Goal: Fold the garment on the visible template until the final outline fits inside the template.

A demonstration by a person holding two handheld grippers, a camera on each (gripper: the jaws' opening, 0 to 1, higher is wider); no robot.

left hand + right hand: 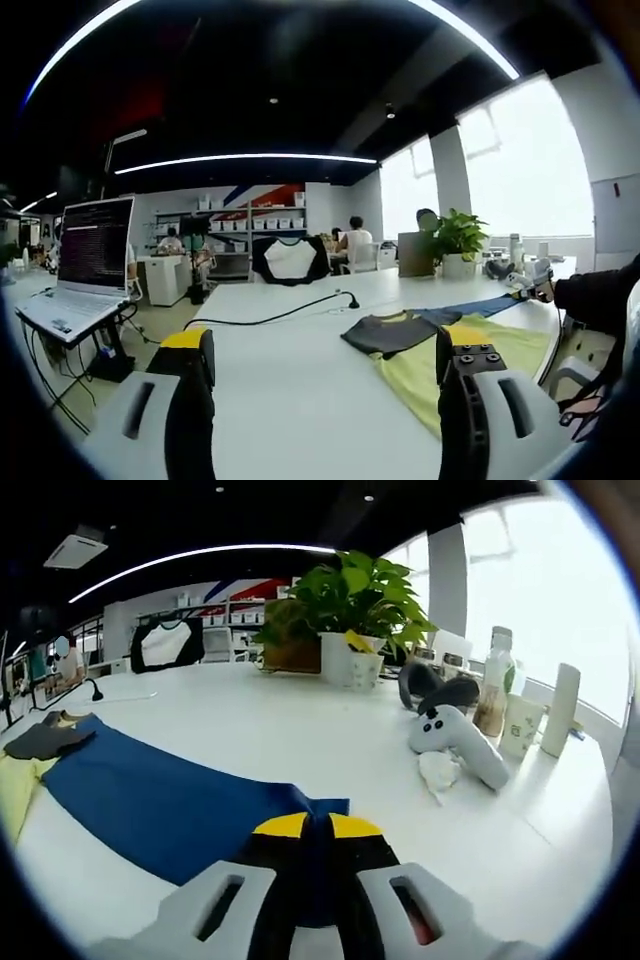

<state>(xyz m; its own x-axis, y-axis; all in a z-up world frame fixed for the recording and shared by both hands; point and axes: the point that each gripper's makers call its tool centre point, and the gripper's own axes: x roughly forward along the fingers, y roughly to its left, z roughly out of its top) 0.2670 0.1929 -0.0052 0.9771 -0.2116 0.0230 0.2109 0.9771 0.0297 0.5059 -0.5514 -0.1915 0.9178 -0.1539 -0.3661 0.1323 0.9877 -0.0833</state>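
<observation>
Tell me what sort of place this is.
Probably an open-plan office or lab: a long white table, an open laptop on a stand, storage shelves along the back wall, and people seated at desks.

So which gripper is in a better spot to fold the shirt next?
Probably the right gripper: its jaws are shut on the blue sleeve, ready to carry it over. The left gripper hangs open above the white table, holding nothing.

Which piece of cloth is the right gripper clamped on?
The blue cloth: the right gripper is shut on its pointed end. The dark grey piece and the yellow one lie at its far end, untouched.
</observation>
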